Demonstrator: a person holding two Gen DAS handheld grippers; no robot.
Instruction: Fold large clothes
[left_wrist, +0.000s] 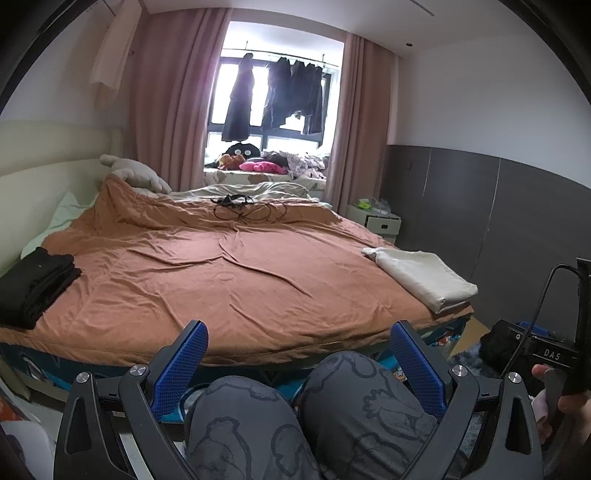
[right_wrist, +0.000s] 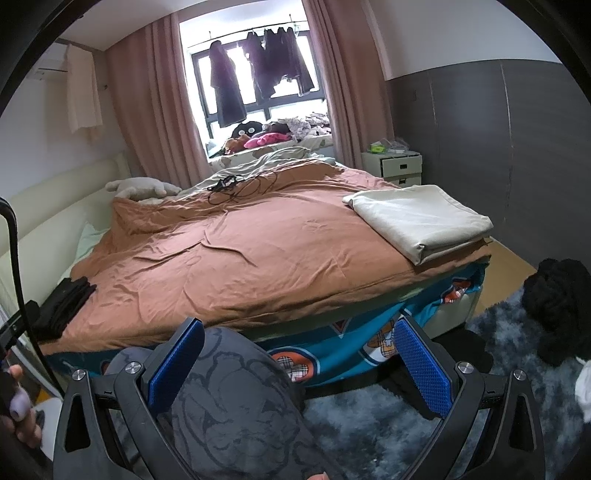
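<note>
Jaws apart on both grippers, black clothes (left_wrist: 35, 284) far left, cream cloth (right_wrist: 424, 218) right

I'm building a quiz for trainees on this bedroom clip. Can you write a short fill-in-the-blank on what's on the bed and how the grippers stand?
1. The black clothes lie folded on the bed's ____ side.
2. The cream cloth lies ____ at the bed's right corner.
3. The left gripper and right gripper are both ____.
4. The duvet is ____ in colour.

Missing words: left; folded; open; orange-brown
</note>
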